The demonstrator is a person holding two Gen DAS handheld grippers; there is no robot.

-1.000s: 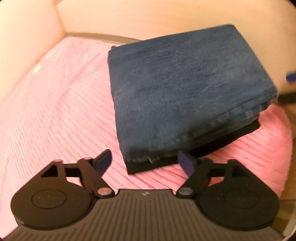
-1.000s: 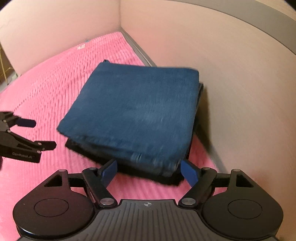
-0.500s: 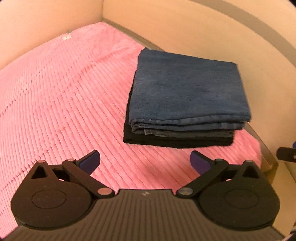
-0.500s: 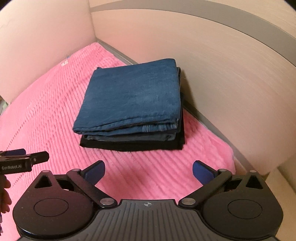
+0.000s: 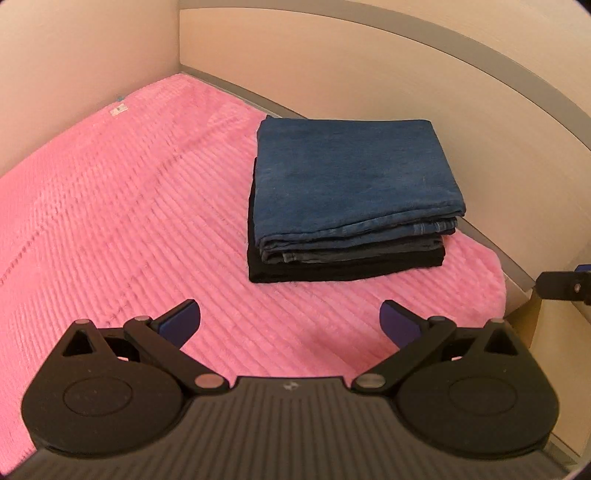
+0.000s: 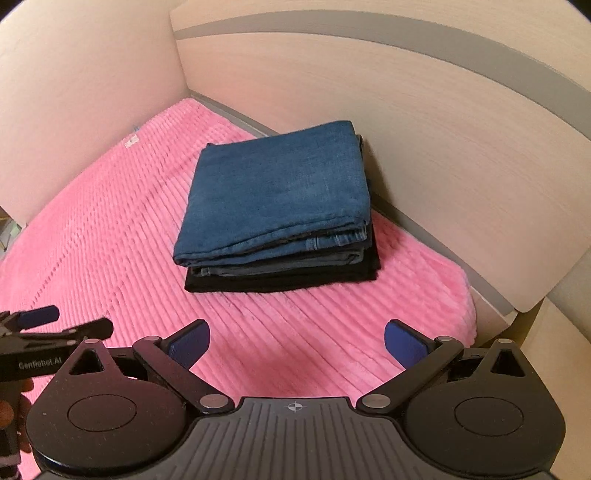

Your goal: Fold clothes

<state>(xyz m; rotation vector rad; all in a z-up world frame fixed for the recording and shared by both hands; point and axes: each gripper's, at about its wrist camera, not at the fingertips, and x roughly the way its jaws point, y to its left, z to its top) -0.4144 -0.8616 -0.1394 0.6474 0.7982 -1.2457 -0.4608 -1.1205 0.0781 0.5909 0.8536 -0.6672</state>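
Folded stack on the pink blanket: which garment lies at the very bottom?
The black garment, flat on the pink blanket. Above it lies a grey one, and the blue jeans are on top.

A pink ribbed blanket (image 5: 122, 221) covers the bed, its raised cords running in long parallel lines across the whole surface. Near its far edge a small white label (image 5: 119, 109) lies on the fabric, with a tiny blue mark just beside it. The blanket's near right corner (image 6: 456, 295) is rounded and ends short of the frame. A pale wood-grain headboard (image 6: 424, 122) curves along the right side, crossed by a grey band (image 6: 406, 35) near its top, and a grey rail (image 5: 491, 240) runs along its base beside the blanket. A plain beige wall (image 5: 85, 55) meets the headboard at the far corner. Pale flooring (image 6: 565, 332) shows at the right.
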